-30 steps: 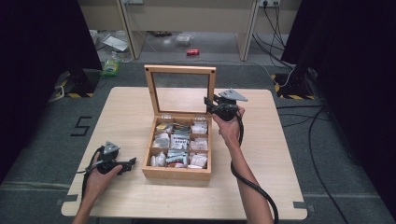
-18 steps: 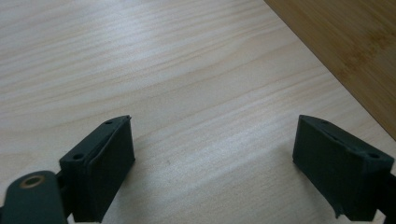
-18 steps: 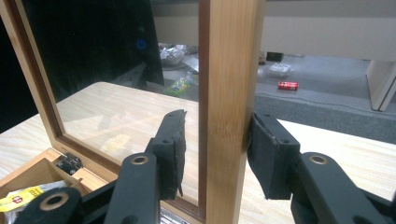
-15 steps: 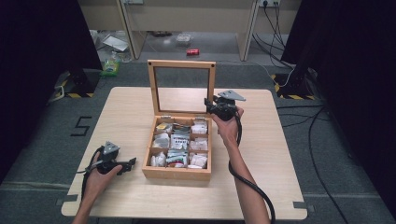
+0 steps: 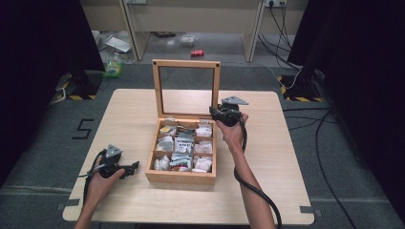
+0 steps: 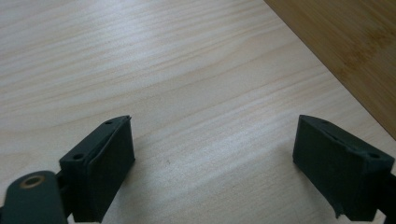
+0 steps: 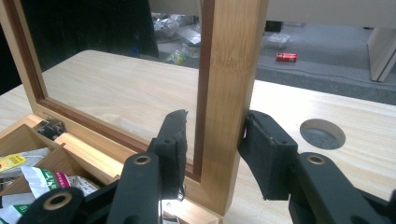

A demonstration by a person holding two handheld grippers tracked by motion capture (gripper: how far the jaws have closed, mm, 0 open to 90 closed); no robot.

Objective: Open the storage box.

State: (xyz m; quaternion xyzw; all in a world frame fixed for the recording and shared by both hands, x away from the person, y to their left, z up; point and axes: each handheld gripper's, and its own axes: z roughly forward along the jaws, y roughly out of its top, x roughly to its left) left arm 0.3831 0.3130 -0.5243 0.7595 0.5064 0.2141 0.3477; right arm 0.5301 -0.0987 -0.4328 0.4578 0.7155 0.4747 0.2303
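Right hand-held gripper (image 7: 212, 140) pinches the upright lid frame's side edge (image 7: 229, 93); left hand-held gripper (image 6: 212, 163) spread over bare table (image 6: 163, 70).

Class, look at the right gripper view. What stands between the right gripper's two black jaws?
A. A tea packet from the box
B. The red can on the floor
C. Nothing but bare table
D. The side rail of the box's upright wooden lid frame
D: the right gripper straddles the side rail of the lid frame, which stands upright above the wooden box of packets.
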